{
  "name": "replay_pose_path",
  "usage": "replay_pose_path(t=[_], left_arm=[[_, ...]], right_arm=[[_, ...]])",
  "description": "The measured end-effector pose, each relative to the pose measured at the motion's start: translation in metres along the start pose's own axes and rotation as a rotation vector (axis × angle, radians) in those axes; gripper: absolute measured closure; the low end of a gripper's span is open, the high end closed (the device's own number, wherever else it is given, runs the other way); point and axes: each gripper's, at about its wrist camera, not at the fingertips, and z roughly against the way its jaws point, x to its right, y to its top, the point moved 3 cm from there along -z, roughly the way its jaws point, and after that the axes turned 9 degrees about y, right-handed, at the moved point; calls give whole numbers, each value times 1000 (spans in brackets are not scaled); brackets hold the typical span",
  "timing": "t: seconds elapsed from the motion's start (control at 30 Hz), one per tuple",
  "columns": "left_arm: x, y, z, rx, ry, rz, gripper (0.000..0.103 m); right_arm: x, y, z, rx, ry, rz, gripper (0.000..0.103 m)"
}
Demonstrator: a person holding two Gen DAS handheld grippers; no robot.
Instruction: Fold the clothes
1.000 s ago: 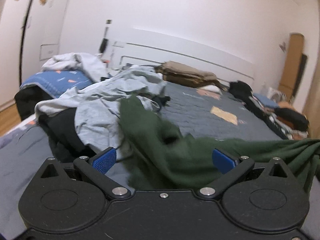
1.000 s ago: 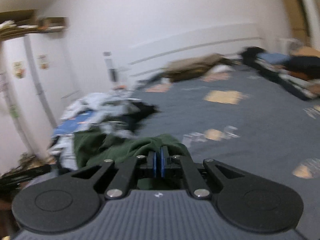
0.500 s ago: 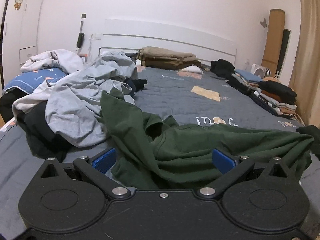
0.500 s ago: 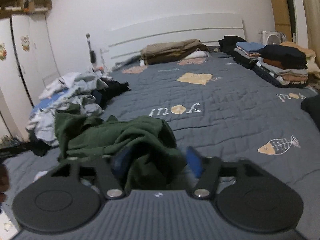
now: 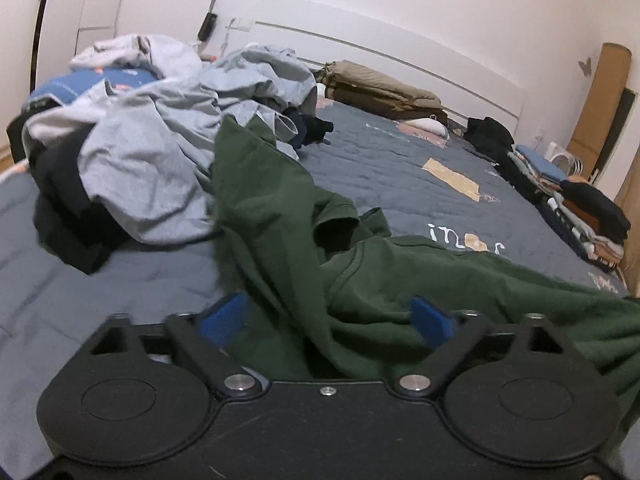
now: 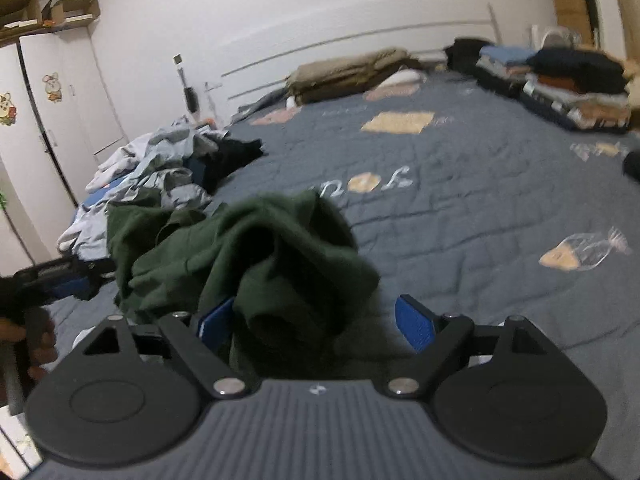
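A dark green garment (image 5: 360,288) lies crumpled on the grey bedspread (image 5: 400,168). My left gripper (image 5: 326,316) is open, with the green cloth bunched loosely between its blue pads. In the right wrist view the same green garment (image 6: 256,256) is heaped in front of my right gripper (image 6: 316,320), which is open with cloth between its blue pads. The left gripper (image 6: 60,280) also shows there at the left edge, held in a hand.
A pile of unfolded grey, white and black clothes (image 5: 152,128) lies left of the green garment. Stacks of folded clothes (image 5: 576,208) line the bed's right side. Folded tan bedding (image 5: 380,92) sits by the white headboard. White wardrobes (image 6: 52,128) stand at left.
My right gripper went from shut on the green garment to wide open, and the cloth dropped onto the bed. My left gripper stayed open and shifted a little over the garment.
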Motion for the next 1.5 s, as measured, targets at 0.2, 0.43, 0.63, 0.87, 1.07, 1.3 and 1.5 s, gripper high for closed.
replay_pose_path(t=[0.2, 0.43, 0.63, 0.87, 1.07, 1.3, 1.5], left_arm=[[1, -10, -18, -63, 14, 51, 91], [-5, 10, 35, 106, -11, 85, 100], [6, 39, 125, 335, -95, 78, 103], [50, 10, 132, 236, -166, -84, 101], [61, -19, 95, 123, -122, -180, 57], [93, 13, 82, 170, -175, -227, 45], [128, -16, 8, -44, -118, -356, 45]], right_arm=[[-2, -15, -30, -98, 71, -27, 83], [15, 17, 14, 59, 67, -121, 97], [18, 54, 96, 307, 108, -133, 97], [47, 52, 105, 133, -44, -16, 95], [69, 31, 97, -29, -72, -17, 87], [62, 67, 141, 165, 9, 10, 37], [58, 86, 114, 168, 16, 65, 26]])
